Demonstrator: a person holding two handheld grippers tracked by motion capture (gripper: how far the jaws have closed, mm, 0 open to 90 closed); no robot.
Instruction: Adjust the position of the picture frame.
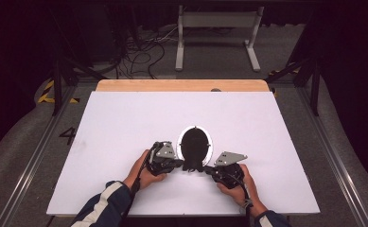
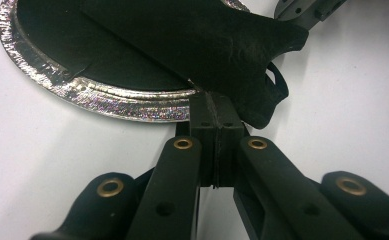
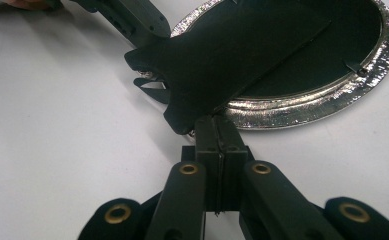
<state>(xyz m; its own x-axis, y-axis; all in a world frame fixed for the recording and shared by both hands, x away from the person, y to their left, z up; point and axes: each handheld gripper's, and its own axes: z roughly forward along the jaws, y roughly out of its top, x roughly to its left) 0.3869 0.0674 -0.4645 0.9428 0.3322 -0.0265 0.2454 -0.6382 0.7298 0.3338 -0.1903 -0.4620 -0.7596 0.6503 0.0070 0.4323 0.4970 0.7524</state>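
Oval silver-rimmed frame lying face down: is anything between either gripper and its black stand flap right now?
Nothing visible. The left gripper and right gripper both have their jaws shut right at the lower edge of the black stand flap of the oval silver-rimmed frame. Around it there is bare white table.

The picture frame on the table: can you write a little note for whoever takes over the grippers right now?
Left gripper: shut, tips at the near rim of the picture frame, under its black stand flap.
Right gripper: shut, tips at the same rim from the other side.
The oval silver frame lies face down on the white table, black back up, between both grippers.
Done: both grippers are at the frame's near end.
Left, probably: raise the frame; whether either gripper pinches anything, I can't tell.
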